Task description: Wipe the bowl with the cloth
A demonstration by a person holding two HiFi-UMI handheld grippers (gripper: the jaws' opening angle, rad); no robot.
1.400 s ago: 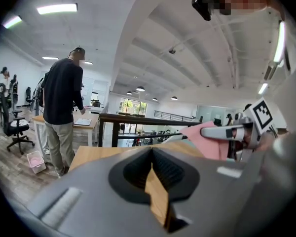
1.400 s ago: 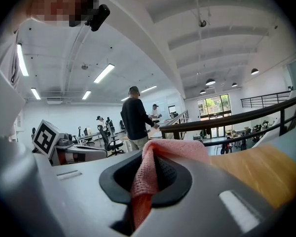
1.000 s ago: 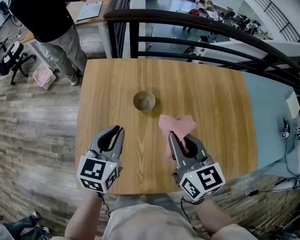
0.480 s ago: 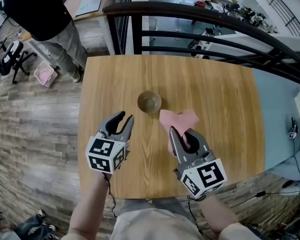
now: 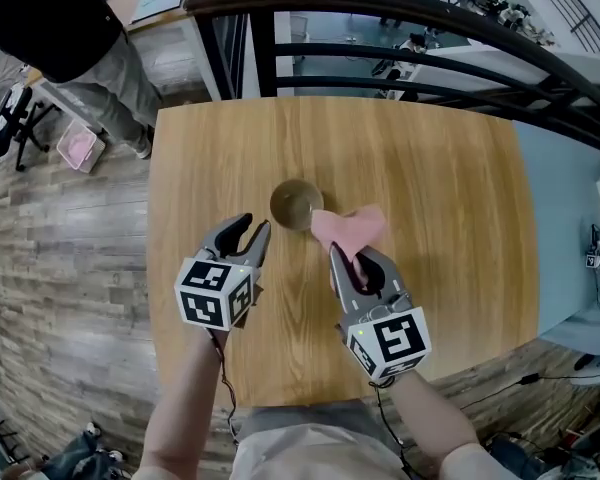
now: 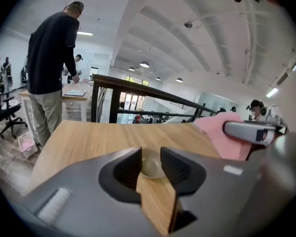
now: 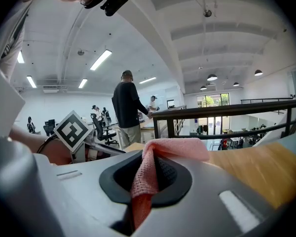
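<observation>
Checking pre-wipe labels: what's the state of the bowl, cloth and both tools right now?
bowl: upright on table, not held.
cloth: clamped at one end, free end by the bowl's rim.
left tool: jaws opening, nothing between them.
right tool: shut on cloth.

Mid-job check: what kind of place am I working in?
Probably an open-plan office or lab mezzanine: the wooden table sits by a black railing overlooking a lower floor, with an office chair and a person at a desk nearby.
</observation>
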